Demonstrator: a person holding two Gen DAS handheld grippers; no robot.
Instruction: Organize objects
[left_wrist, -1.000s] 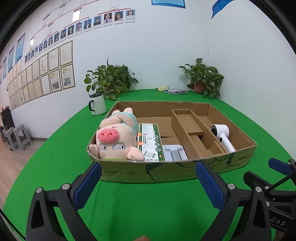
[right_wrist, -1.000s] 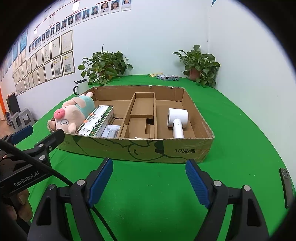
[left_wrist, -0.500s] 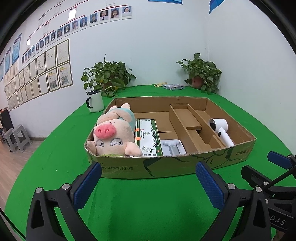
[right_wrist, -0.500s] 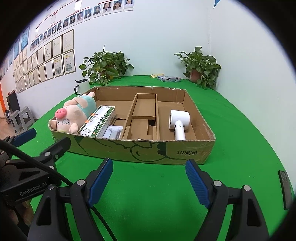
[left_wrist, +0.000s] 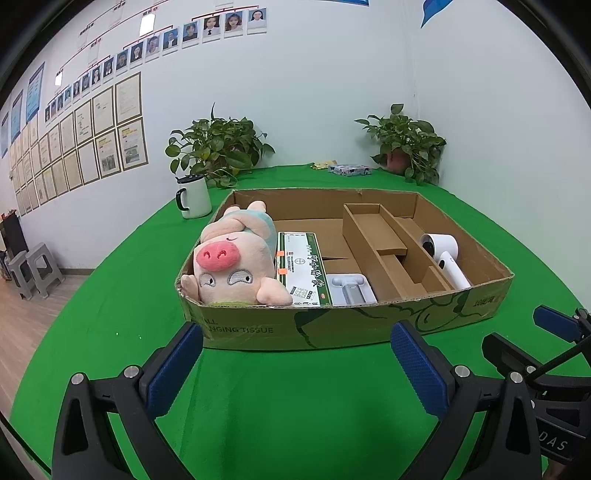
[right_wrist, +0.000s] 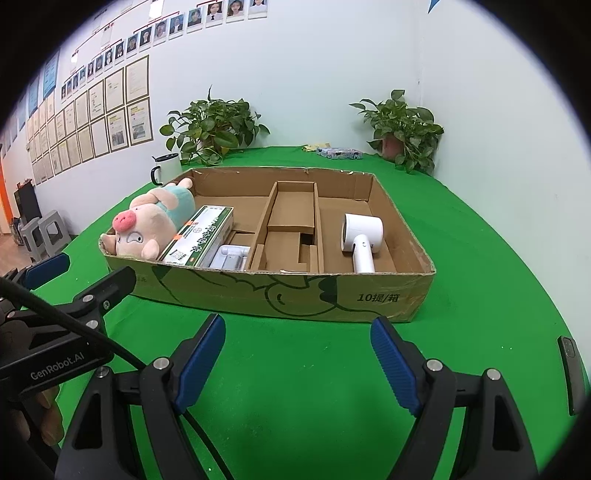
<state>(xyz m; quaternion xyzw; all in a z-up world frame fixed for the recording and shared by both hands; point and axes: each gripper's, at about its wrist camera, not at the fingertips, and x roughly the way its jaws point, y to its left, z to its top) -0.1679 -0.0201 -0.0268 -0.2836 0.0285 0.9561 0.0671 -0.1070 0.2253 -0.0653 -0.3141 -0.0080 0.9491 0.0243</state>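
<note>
- The shallow brown cardboard tray (right_wrist: 388, 295), split by cardboard dividers, sits in the middle of the green-covered table (right_wrist: 332, 369); every item lies inside it.
- The white handheld hair dryer (right_wrist: 360, 236) lies in the tray's right compartment, handle toward the near wall, long axis running near to far.
- The pink plush pig (left_wrist: 236, 258), the green-and-white carton (left_wrist: 303, 266) and a small white-and-grey device (left_wrist: 351, 288) fill the left compartment, side by side.
- The right gripper (right_wrist: 297, 365) hovers before the near wall, blue pads spread wide, nothing between them; the dryer lies ahead and slightly right, so this hand is judged nearer to it.
- The left gripper (left_wrist: 293, 369) is likewise released and empty, aimed at the left compartment, pig ahead-left.
- Both grippers tilt down toward the tray, apart from it.
</note>
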